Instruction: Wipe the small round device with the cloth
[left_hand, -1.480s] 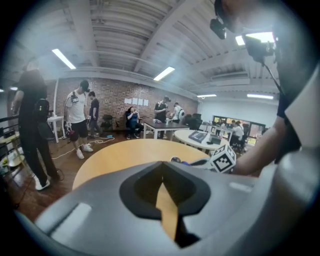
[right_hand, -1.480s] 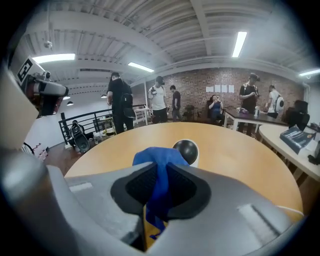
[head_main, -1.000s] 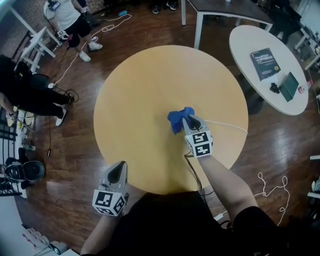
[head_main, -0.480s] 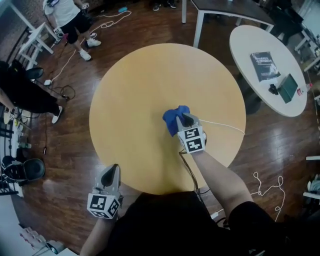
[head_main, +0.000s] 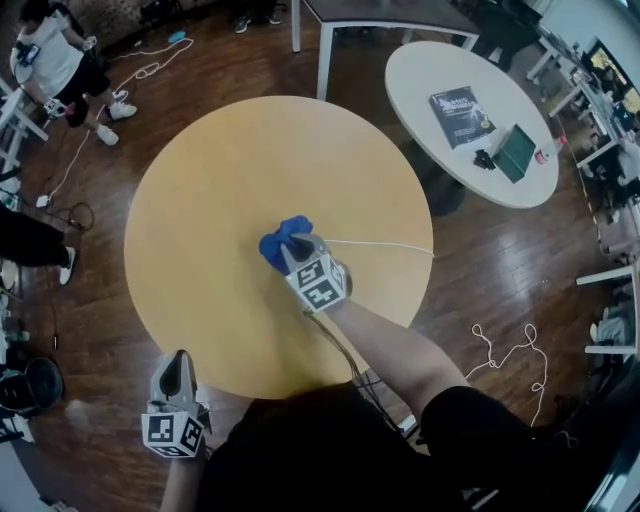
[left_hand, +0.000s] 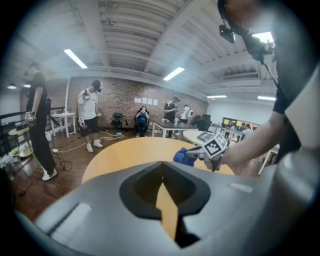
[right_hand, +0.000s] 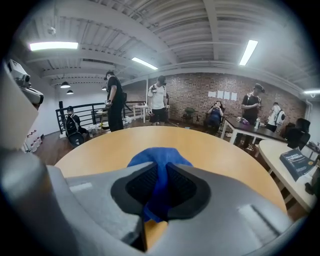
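A crumpled blue cloth (head_main: 281, 241) lies near the middle of the round wooden table (head_main: 200, 200). My right gripper (head_main: 301, 256) is shut on its near side, and blue fabric (right_hand: 157, 159) bulges up between the pads of the right gripper (right_hand: 160, 189). A thin white cable (head_main: 385, 243) runs from under the gripper to the table's right edge. No small round device shows; the cloth and gripper cover that spot. My left gripper (head_main: 178, 374) hangs off the table's near left edge, away from the cloth. The jaws of the left gripper (left_hand: 165, 202) stand together with nothing between them.
A white round table (head_main: 440, 150) at the upper right carries a dark book (head_main: 460, 105) and a green case (head_main: 515, 150). A rectangular table (head_main: 380, 15) stands behind. A person (head_main: 50, 60) stands at the far left, and cords (head_main: 510, 350) lie on the wood floor.
The head view has swung, so the table sits further left in the picture. The right gripper and cloth keep about the same spot on the table. The left gripper stays low.
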